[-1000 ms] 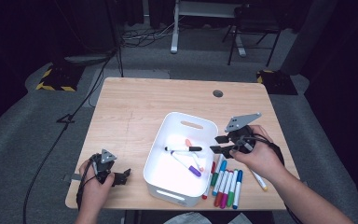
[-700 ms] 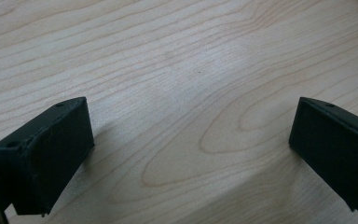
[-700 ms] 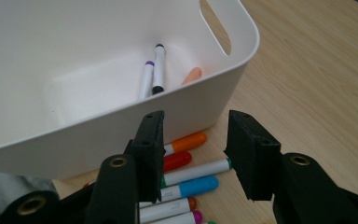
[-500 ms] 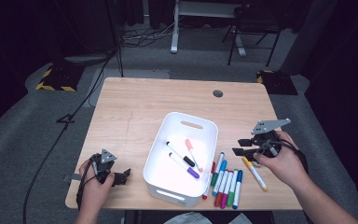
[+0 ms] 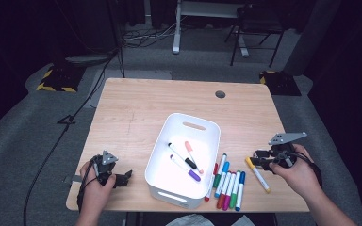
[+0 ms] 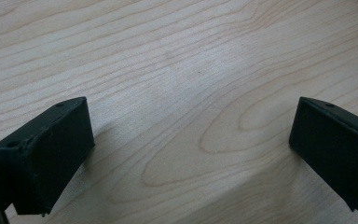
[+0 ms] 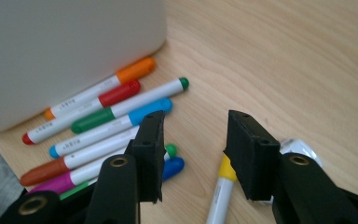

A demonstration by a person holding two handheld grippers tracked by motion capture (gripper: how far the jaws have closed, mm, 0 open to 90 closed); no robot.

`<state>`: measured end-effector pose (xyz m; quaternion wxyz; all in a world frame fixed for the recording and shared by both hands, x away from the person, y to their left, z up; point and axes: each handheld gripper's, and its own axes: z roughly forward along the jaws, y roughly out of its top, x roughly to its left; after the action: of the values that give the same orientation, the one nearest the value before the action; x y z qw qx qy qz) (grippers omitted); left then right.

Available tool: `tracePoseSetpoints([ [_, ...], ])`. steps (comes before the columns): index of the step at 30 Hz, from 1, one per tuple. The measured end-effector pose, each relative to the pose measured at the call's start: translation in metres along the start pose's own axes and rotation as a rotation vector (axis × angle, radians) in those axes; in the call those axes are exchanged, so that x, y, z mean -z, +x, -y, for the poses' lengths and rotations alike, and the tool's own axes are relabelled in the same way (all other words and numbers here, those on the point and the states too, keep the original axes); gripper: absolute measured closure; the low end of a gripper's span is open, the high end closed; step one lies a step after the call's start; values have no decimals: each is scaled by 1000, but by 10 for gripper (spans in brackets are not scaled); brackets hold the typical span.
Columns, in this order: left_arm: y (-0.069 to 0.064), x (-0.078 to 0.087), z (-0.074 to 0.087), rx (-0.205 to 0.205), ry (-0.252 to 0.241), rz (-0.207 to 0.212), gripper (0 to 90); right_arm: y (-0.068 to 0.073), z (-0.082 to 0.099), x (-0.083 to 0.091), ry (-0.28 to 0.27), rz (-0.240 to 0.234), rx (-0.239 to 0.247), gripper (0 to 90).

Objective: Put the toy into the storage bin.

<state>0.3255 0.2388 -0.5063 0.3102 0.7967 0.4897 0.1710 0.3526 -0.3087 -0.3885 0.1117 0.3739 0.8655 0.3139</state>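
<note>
A white bin stands mid-table with three markers lying in it. A row of several coloured markers lies along its right side, and a yellow-capped marker sits apart farther right. My right gripper hovers low just over the yellow marker's cap, jaws pointing left, open with nothing between them. In the right gripper view the yellow-capped marker lies under the right jaw, and the right gripper faces the marker row and the bin wall. My left gripper rests open at the front left corner.
The left gripper stands wide open over bare wood. A round cable hole marks the table's far right. Dark floor, a chair and cables lie beyond the far edge.
My right gripper has moved from the bin's right rim rightward and down to the yellow marker. The left hand has stayed put.
</note>
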Motion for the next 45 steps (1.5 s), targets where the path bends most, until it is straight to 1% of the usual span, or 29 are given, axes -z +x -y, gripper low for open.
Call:
tracePoseSetpoints([
  [5,0,0,0,0,0,0,1,-8,18,-9,33,16,-34,591],
  [6,0,0,0,0,0,0,1,-11,23,-12,41,22,-36,593],
  [8,0,0,0,0,0,0,1,-14,30,-18,52,22,-55,597],
  [9,0,0,0,0,0,0,1,-16,34,-21,55,22,-56,599],
  [11,0,0,0,0,0,0,1,-17,40,-27,72,28,-75,606],
  [13,0,0,0,0,0,0,1,-19,46,-32,86,28,-78,615],
  [16,0,0,0,0,0,0,1,-21,53,-39,99,17,-96,620],
  [18,0,0,0,0,0,0,1,-22,56,-43,104,16,-95,634],
  [20,0,0,0,0,0,0,1,-23,58,-46,114,18,-97,647],
  [21,0,0,0,0,0,0,1,-23,60,-48,121,21,-106,656],
  [23,0,0,0,1,0,0,1,-23,61,-50,126,22,-98,667],
  [24,0,0,0,0,0,0,1,-23,61,-52,127,23,-102,670],
  [27,0,0,0,0,0,0,1,-23,62,-55,126,35,-89,689],
  [28,0,0,0,0,0,0,1,-23,63,-56,135,38,-87,700],
  [31,0,0,0,0,0,0,1,-23,63,-58,138,52,-88,759],
  [32,0,0,0,0,0,0,1,-23,62,-58,141,57,-91,764],
  [34,0,0,0,0,0,0,1,-23,62,-58,133,60,-91,765],
  [36,0,0,0,0,0,0,1,-23,63,-58,125,75,-99,766],
  [40,0,0,0,0,0,0,1,-22,61,-54,109,48,-117,766],
  [43,0,0,0,-1,0,0,1,-20,57,-49,92,36,-117,766],
  [44,0,0,0,0,0,0,1,-19,55,-47,86,31,-104,766],
  [45,0,0,0,0,0,0,1,-18,53,-45,84,28,-104,766],
])
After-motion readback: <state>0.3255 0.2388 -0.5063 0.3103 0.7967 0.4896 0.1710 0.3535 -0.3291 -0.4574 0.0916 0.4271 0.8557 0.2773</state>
